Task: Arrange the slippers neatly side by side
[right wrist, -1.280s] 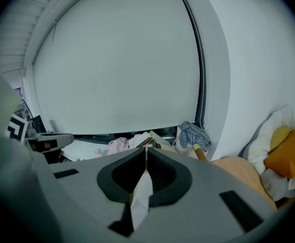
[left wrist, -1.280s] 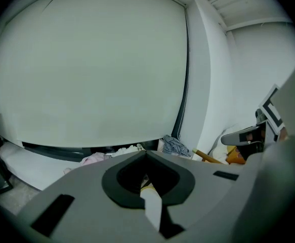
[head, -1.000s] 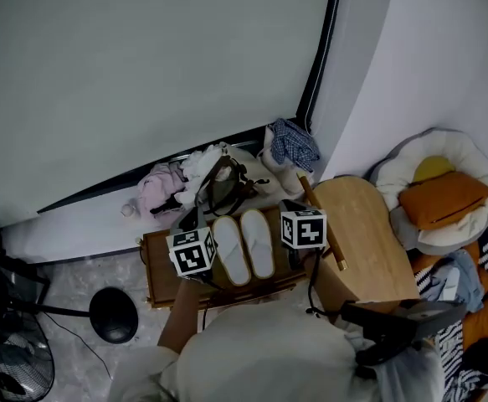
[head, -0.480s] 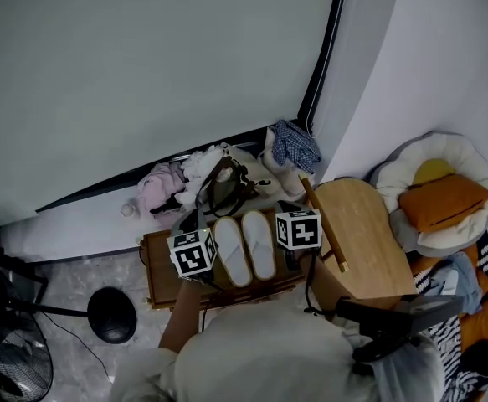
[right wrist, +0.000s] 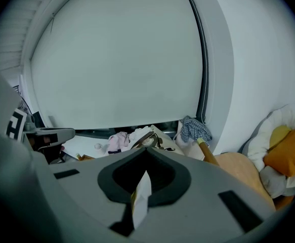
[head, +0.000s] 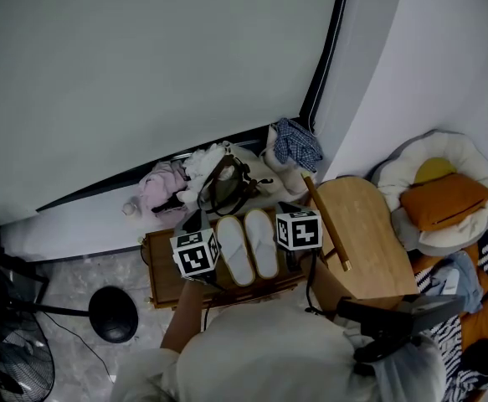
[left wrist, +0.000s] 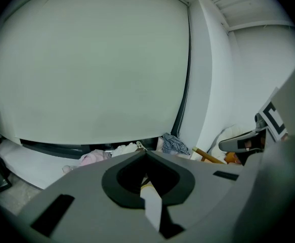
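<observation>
The two white slippers (head: 247,246) lie side by side on the wooden table (head: 161,281), toes toward 12 o'clock. In the head view they sit between my grippers, at 3 o'clock of my left gripper (left wrist: 151,205) and 9 o'clock of my right gripper (right wrist: 140,200). The fingers of both are pressed together, pinching nothing, and each pair shows as one pale sliver in its own gripper view.

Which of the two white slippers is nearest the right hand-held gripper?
The right-hand slipper, next to the right hand-held gripper; the other slipper lies beyond it.
</observation>
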A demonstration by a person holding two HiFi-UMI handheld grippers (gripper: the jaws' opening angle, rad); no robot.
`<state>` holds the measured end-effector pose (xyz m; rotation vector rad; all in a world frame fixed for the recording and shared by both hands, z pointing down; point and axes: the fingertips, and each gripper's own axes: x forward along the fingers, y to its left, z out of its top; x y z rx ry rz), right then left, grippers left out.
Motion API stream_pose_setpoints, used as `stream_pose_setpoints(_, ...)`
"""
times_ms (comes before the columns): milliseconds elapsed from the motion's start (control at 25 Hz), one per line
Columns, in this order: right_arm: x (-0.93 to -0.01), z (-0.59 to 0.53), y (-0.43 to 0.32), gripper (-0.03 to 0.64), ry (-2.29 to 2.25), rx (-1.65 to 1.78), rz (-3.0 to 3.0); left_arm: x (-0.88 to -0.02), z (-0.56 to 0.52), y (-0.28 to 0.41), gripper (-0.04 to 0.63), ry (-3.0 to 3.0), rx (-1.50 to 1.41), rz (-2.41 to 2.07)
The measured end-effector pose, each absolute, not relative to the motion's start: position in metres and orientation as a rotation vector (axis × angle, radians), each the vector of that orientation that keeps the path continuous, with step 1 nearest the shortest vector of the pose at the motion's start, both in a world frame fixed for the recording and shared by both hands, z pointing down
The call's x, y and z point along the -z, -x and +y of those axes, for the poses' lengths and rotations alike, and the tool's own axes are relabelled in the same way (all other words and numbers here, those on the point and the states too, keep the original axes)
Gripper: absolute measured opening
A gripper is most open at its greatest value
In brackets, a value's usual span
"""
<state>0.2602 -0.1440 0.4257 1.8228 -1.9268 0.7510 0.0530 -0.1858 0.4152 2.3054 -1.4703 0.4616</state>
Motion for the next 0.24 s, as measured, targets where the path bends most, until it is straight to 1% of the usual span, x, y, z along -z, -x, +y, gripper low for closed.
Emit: stream_pose_setpoints(240,-0.4284,-0.1397,-0.2622,0.034,-1.827,-0.753,-1.91,-0.4169,-0.1858,-0.0531,0.003,-2.308,-0.456,-1.464)
